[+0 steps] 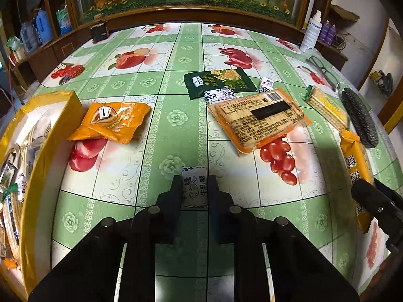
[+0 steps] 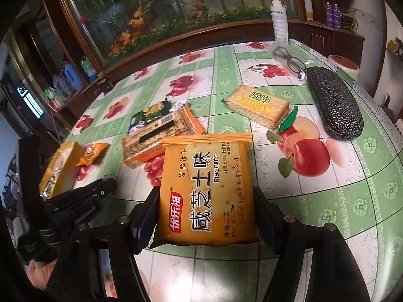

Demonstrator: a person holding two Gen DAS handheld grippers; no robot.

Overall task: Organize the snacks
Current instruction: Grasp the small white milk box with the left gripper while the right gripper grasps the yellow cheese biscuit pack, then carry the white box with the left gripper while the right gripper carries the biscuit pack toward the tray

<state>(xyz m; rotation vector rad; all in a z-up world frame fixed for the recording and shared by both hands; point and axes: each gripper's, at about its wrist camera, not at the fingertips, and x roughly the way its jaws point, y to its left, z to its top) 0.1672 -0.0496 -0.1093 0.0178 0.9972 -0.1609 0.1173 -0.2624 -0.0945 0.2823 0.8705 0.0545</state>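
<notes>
Your left gripper (image 1: 194, 188) pinched small candy (image 1: 194, 176) over open tablecloth (image 1: 151, 151); yellow box (image 1: 45, 125) stood at left edge. Your right gripper (image 2: 206, 216) clamped biscuit pack (image 2: 206, 193) over bare near table area.

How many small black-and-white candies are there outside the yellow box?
3. One candy is clamped in the left hand-held gripper; a second candy lies against the dark green packet; a third candy lies right of it. Others may be hidden.

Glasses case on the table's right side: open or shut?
Shut. In the right wrist view the dark patterned glasses case lies flat, its two halves meeting along a closed seam; the glasses lie outside, beside it.
</notes>
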